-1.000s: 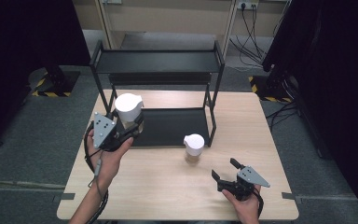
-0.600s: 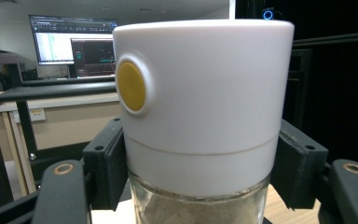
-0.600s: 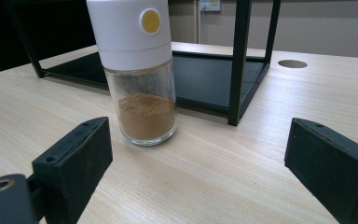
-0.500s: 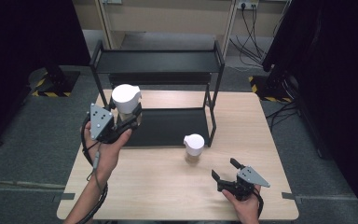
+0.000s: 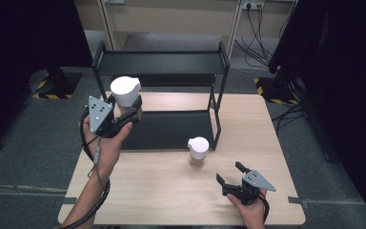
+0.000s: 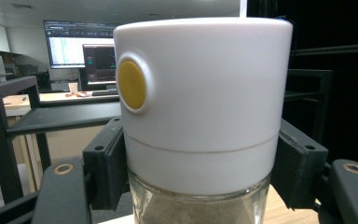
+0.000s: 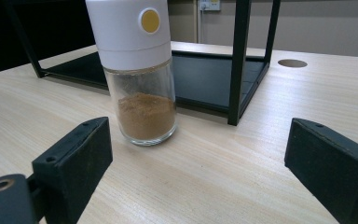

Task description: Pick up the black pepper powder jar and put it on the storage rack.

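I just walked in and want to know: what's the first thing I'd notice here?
A big white-capped jar held up in the air by the left gripper, beside the black shelf rack. Next, a second jar of brown powder standing on the wooden table, with the right gripper open near it.

My light wooden table (image 5: 162, 191) fills the lower middle of the high view. On it stand a black two-tier metal rack (image 5: 171, 129) toward the top edge — and, just before its right post, a white-capped spice jar (image 5: 198, 151) of brown powder.
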`<state>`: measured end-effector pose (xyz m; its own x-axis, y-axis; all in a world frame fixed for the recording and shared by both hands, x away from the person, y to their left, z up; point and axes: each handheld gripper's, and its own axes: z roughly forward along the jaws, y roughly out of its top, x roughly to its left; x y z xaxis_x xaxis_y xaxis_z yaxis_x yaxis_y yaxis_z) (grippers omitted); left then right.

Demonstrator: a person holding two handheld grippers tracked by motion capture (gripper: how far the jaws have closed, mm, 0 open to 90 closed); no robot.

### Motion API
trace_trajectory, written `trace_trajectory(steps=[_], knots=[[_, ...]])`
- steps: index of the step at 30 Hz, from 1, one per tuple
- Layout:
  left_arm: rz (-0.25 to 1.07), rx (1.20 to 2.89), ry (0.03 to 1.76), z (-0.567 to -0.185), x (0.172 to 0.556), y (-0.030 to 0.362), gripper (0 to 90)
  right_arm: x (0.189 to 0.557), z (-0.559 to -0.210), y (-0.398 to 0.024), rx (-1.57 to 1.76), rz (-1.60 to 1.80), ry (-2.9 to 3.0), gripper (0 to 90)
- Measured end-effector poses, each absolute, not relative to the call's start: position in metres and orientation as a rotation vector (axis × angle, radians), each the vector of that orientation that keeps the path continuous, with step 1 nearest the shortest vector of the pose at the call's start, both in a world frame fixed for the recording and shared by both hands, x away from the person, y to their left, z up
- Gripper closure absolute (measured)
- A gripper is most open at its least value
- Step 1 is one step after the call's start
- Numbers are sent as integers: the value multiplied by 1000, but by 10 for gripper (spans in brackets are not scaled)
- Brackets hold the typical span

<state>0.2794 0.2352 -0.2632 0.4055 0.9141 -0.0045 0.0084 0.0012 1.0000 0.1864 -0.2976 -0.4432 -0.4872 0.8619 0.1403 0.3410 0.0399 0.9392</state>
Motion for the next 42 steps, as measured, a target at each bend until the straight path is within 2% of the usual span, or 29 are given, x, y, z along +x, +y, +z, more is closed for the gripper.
trace_trajectory(steps=[42], knots=[[958,1325,986,-221,315,233,304,187,-443,-298,1214,1459,1851,77]])
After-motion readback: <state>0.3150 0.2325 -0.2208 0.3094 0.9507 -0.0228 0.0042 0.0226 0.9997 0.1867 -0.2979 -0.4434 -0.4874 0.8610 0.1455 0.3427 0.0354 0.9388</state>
